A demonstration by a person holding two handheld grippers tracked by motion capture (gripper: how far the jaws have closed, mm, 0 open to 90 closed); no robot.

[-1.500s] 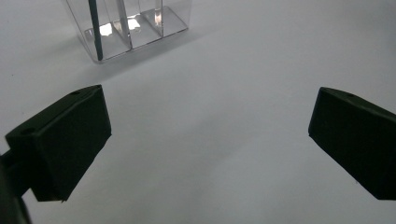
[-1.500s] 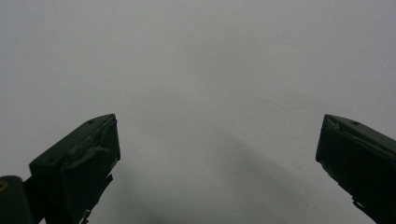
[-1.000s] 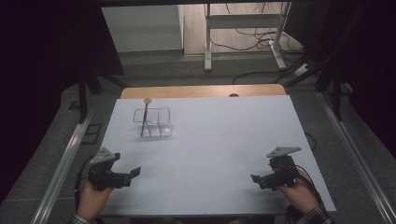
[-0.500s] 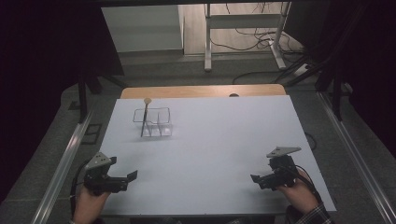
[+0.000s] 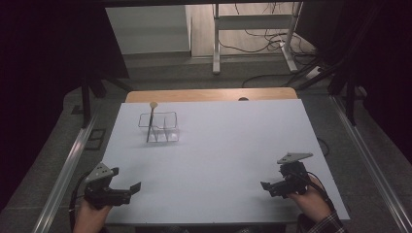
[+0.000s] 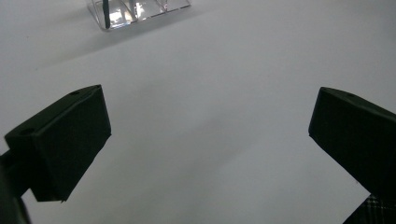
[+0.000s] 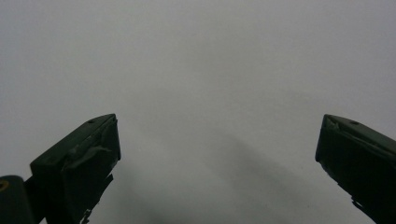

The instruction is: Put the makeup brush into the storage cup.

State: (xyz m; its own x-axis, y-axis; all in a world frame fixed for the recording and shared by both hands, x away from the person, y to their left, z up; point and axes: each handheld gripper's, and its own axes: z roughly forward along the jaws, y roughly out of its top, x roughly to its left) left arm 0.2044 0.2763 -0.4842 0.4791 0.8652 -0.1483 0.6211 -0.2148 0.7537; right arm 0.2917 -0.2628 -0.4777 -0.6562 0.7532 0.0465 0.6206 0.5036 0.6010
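Where the clear box is cut off by the top edge of the left gripper view, little of the dark stick inside can be made out. Both are found well apart from the left gripper and right gripper, whose jaws are spread wide with nothing held.

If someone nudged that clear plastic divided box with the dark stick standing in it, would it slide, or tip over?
The clear plastic divided box looks thin-walled and low, so probably light: it would likely slide on the smooth white table rather than tip. The dark stick with a pale round tip leans well above the rim, so it may topple out. Both look rigid.
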